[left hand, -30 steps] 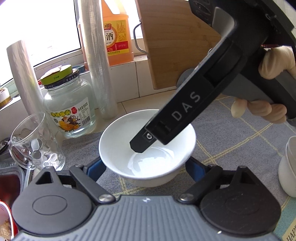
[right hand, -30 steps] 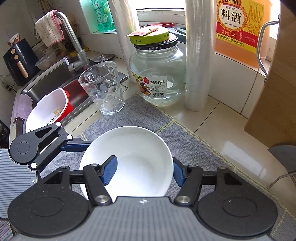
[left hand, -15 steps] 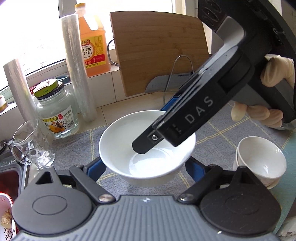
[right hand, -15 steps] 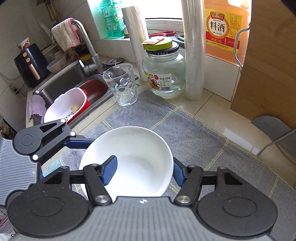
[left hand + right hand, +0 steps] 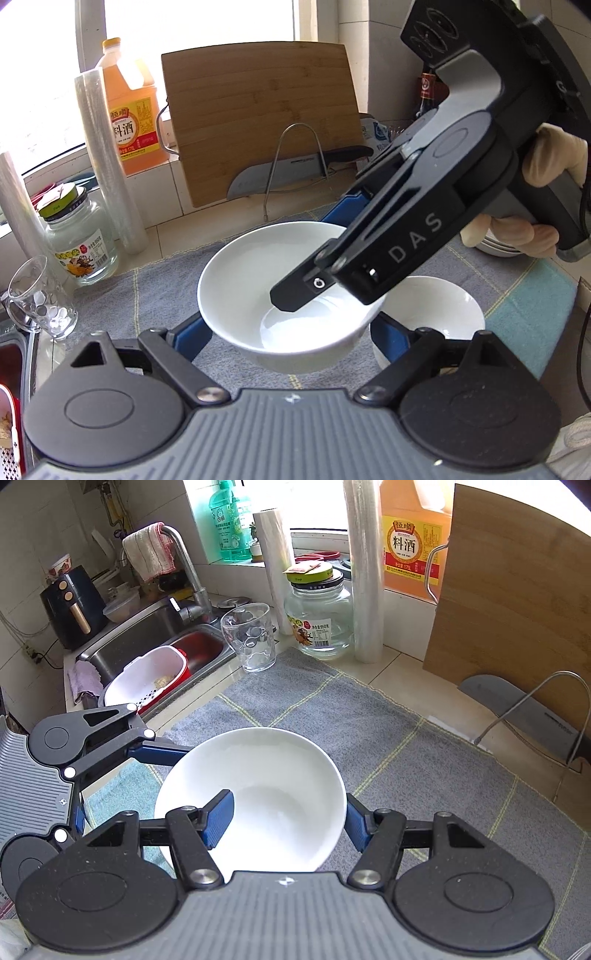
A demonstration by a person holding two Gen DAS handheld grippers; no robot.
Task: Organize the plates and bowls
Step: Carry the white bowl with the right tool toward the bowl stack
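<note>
- Lifted and carried sideways, the white bowl is now brought beside the second bowl.
- It is pinched by the right gripper, with one finger inside; the left gripper is clamped across it.
- Stacking is likely meant next.

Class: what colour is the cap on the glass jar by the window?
Green, on the glass jar; clearest in the right wrist view.

The right claw hides part of the second bowl.
</note>
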